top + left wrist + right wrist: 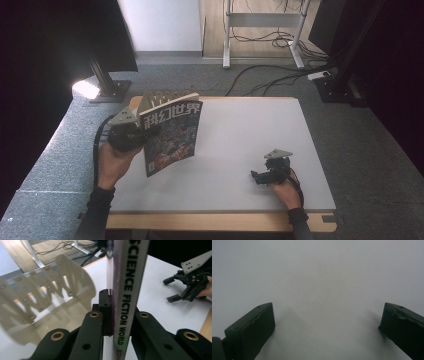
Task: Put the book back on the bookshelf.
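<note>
Beside the beige slotted rack (pixel 162 98) | my left gripper (pixel 131 134) clamps the glossy Science Fiction World magazine (pixel 171 136) by its spine, upright for slotting | right of magazine, my right gripper (pixel 261 176) rests wide open, empty, clear.

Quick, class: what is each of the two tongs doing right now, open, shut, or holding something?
Left tongs: shut on the magazine, held upright by its spine.
Right tongs: open, holding nothing, over the table.

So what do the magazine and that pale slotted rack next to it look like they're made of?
The magazine looks like paper with a glossy printed cover: light glints off its spine in the left gripper view. The rack looks like thin, pale matte sheet, probably plywood or plastic, joined by small screws; blur leaves that open.
</note>
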`<state>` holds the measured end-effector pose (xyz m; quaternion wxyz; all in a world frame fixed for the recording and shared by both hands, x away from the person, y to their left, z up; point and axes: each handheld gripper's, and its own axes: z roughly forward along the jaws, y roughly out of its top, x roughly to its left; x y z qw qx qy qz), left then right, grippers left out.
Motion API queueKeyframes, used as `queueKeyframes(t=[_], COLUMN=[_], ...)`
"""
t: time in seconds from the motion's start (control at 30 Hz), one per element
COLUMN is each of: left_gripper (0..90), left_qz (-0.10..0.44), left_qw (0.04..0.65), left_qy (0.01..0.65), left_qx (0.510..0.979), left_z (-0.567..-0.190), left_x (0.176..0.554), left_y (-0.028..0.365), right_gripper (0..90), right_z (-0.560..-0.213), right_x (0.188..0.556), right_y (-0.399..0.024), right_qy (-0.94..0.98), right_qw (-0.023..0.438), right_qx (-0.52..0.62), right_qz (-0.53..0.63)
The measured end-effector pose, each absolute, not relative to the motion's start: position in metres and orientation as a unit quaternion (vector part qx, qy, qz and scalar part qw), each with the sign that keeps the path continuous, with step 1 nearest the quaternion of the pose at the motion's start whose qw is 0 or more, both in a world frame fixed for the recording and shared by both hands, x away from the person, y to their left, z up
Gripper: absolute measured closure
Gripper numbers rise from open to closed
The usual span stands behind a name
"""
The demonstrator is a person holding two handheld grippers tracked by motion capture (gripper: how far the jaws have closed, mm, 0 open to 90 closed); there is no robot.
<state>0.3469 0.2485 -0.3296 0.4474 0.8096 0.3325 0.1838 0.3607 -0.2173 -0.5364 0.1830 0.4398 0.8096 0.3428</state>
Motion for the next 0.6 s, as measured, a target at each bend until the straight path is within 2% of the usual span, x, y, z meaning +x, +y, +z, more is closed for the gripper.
queueKeyframes(t=[0.6], left_gripper=[82.9], left_qz=[0.223], left_qw=[0.43], left_qy=[0.405], left_qx=[0.776], left_z=[-0.322], left_x=[0.337], left_y=[0.318], right_gripper=[0.0], right_z=[-0.537], right_x=[0.36], right_y=[-0.217], right_qy=[0.809], right_qw=[0.185], right_qx=[0.44], right_qz=[0.344])
